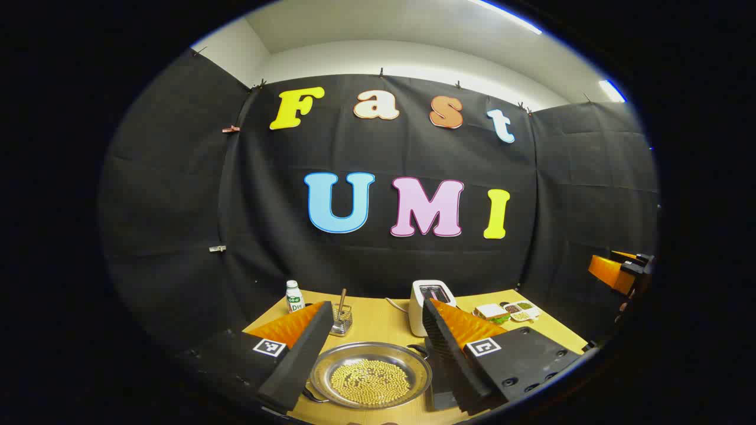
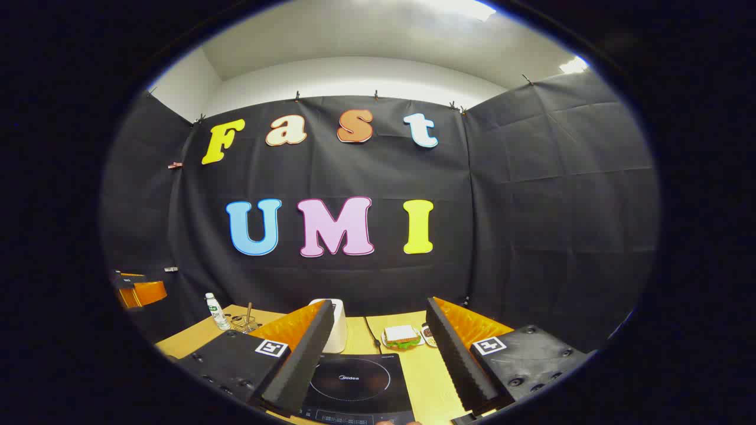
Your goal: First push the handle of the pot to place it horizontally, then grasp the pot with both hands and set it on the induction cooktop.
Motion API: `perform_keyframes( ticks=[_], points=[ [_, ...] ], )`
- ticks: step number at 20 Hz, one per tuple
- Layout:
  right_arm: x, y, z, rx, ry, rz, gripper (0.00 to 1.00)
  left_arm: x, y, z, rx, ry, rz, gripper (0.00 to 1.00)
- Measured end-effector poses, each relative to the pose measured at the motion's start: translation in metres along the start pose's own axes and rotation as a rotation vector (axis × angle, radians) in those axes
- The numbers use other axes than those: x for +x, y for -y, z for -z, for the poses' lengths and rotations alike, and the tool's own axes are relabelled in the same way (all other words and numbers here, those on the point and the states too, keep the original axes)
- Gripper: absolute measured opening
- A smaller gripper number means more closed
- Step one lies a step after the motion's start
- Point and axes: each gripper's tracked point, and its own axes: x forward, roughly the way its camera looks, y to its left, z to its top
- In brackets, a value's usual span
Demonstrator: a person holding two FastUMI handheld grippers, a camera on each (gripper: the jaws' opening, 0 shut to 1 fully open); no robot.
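Observation:
A shallow metal pot (image 1: 370,378) holding yellow beans sits on the wooden table (image 1: 378,321), low between the fingers of my left gripper (image 1: 375,306), which is open and holds nothing. The pot has a dark loop handle at its near left (image 1: 309,394) and another at its far right (image 1: 418,349), so the two lie on a diagonal. The black induction cooktop (image 2: 354,381) lies flat beneath my right gripper (image 2: 379,303), also open and not holding anything. Each gripper shows far off in the other's view: right gripper (image 1: 620,271), left gripper (image 2: 139,289).
A white toaster (image 1: 431,295) stands behind the pot, with its cable (image 2: 373,333) trailing beside the cooktop. A small bottle (image 1: 293,296) and a wire holder (image 1: 341,320) stand at the far left. A sandwich plate (image 1: 491,313) and small dishes (image 1: 521,310) lie at the far right.

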Motion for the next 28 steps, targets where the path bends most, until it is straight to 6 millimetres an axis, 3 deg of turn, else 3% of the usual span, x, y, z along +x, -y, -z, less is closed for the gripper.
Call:
perform_keyframes(
  ticks=[5, 12, 21, 28],
  points=[
    [-0.012, 0.002, -0.012, -0.021, 0.055, 0.005, 0.98, 0.001, -0.006, 0.015, -0.022, -0.033, 0.014, 0.95],
    [-0.011, -0.006, -0.009, 0.013, 0.039, 0.001, 0.98, 0.008, -0.005, 0.013, 0.03, -0.027, 0.049, 0.95],
    [-0.009, -0.012, 0.004, 0.009, 0.006, 0.011, 0.98, 0.006, -0.004, 0.016, 0.017, -0.019, 0.047, 0.95],
    [-0.01, -0.016, 0.019, -0.004, -0.038, 0.004, 0.98, 0.006, -0.016, 0.033, -0.008, -0.07, 0.044, 0.95]
  ],
)
